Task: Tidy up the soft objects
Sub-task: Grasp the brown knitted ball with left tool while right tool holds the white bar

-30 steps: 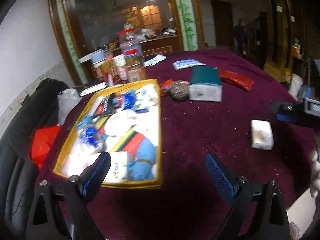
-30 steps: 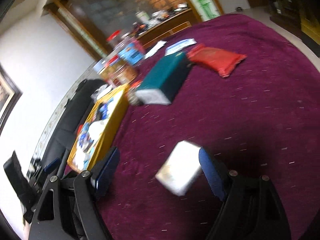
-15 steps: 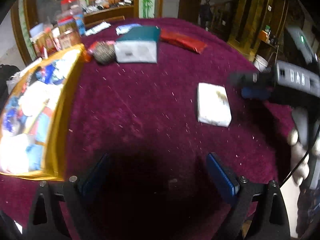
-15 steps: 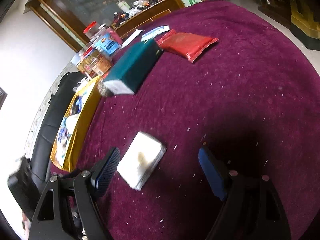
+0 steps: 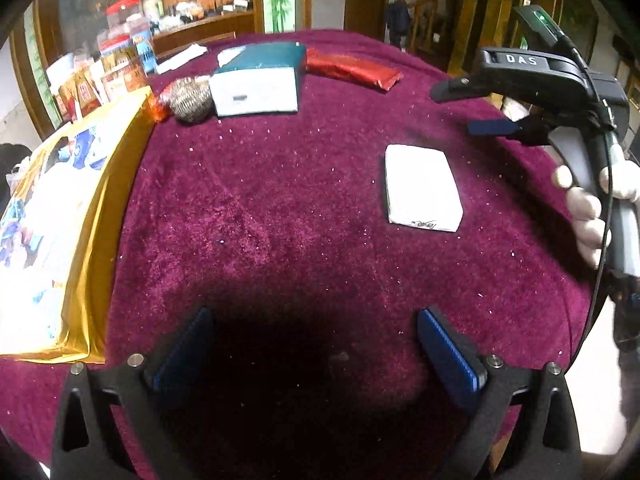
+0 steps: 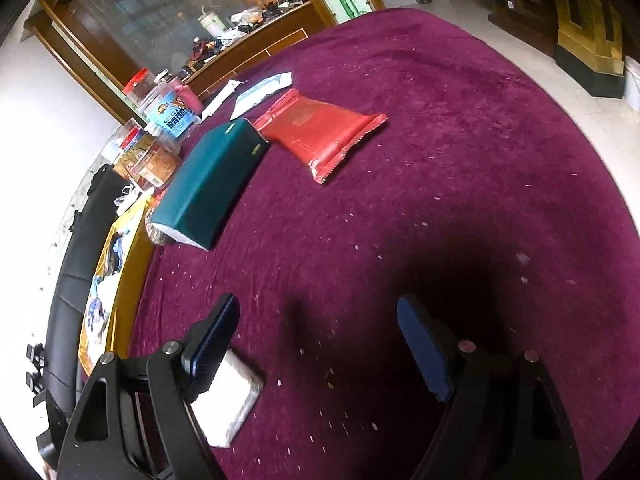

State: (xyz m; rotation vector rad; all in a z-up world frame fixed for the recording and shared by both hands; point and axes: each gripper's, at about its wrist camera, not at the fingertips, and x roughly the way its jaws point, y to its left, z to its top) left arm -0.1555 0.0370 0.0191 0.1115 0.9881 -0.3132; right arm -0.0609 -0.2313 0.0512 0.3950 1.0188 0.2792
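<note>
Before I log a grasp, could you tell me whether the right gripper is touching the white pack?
Apart. The left wrist view shows the right gripper open above and beyond the white pack, with bare cloth between them.

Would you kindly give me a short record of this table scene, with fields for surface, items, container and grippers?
surface: round table, purple cloth
loose items: white packet, teal box, red pouch, metal scrubber
container: yellow tray, filled, at left edge
left hand-held gripper: open, empty
right hand-held gripper: open, empty, beside white packet
</note>
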